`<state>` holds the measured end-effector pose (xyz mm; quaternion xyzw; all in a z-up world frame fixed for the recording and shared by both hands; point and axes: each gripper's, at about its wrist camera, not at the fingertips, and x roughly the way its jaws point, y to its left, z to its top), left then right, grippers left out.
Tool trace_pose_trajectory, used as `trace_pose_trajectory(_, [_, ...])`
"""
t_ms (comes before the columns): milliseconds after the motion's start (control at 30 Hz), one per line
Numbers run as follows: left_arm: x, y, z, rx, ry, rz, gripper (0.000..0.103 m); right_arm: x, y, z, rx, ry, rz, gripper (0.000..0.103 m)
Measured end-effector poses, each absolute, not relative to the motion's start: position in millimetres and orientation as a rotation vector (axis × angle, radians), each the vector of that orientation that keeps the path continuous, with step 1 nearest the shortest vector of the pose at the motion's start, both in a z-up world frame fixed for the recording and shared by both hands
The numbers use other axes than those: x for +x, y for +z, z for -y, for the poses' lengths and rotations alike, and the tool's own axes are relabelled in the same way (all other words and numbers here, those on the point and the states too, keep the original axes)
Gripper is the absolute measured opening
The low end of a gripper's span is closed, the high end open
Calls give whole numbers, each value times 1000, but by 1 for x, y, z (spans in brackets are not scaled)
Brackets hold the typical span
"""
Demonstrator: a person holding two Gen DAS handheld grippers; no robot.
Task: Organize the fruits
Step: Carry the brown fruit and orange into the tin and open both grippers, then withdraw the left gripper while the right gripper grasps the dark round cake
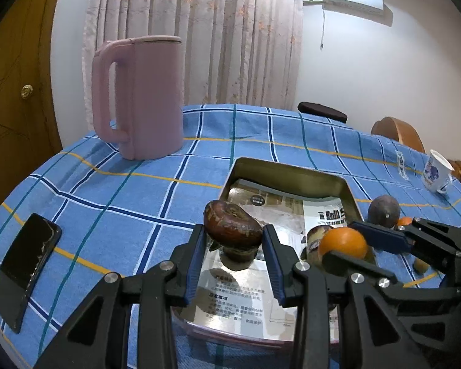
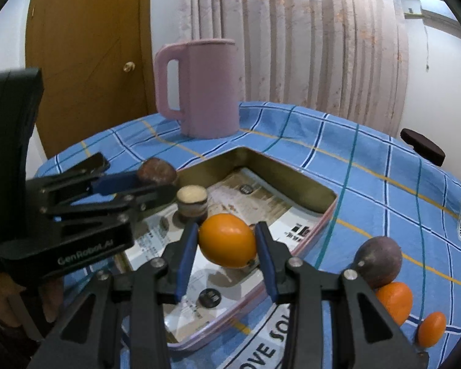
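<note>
Over the metal tray (image 2: 319,206) on a checked tablecloth (image 1: 138,190), the left gripper (image 1: 234,240) clamps a brown fruit (image 1: 232,226) and the right gripper (image 2: 227,241) an orange (image 2: 227,240), apparently poised for placing; three fruits wait near right.

"GenRobot.AI" stands in pale letters on the black side of the left gripper (image 2: 156,189), seen from the right wrist. The blue checked tablecloth (image 2: 368,166) carries "LOVE SOLE" on a white label at its right side, with the first letter cut off, and large pale letters "OVE SOL" run along a white arc near the bottom edge. The printed sheet (image 1: 230,301) lining the metal tray (image 1: 289,170) bears blocks of Chinese characters, too small and blurred to make out
</note>
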<state>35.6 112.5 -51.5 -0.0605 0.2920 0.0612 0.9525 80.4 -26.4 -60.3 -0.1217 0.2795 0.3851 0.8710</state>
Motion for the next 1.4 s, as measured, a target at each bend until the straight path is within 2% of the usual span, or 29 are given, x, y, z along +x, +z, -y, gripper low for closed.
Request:
trace_pose_trajectory(500, [40, -57, -111, -110, 127, -642, 40, 80, -64, 22, -283, 815, -614, 44])
trace_pose_trajectory(600, [38, -57, -113, -123, 124, -651, 40, 79, -62, 27, -272, 799, -600, 55])
trace_pose_trajectory(667, [35, -54, -114, -141, 114, -657, 48, 77, -58, 36, -241, 785, -589, 78])
trace_pose_trajectory(700, [33, -52, -113, -143, 109, -651, 51, 74, -56, 41, -223, 792, -581, 80])
trace_pose_trajectory(767, [25, -45, -109, -135, 114, -626, 68, 67, -49, 55, -205, 786, -560, 81])
trace_pose_trajectory(833, [19, -37, -106, -135, 123, -595, 76, 60, -41, 75, -194, 756, -529, 81])
trace_pose_trajectory(1000, [13, -24, -83, -147, 65, -552, 76, 56, -33, 139, -149, 610, -520, 83])
trace_pose_trajectory(1167, [16, -22, -38, -105, -40, -548, 76, 66, -47, 203, -99, 391, -587, 83])
trace_pose_trajectory(1400, [30, -31, 11, -46, -153, -606, 76, 76, -63, 234, -24, 336, -685, 72])
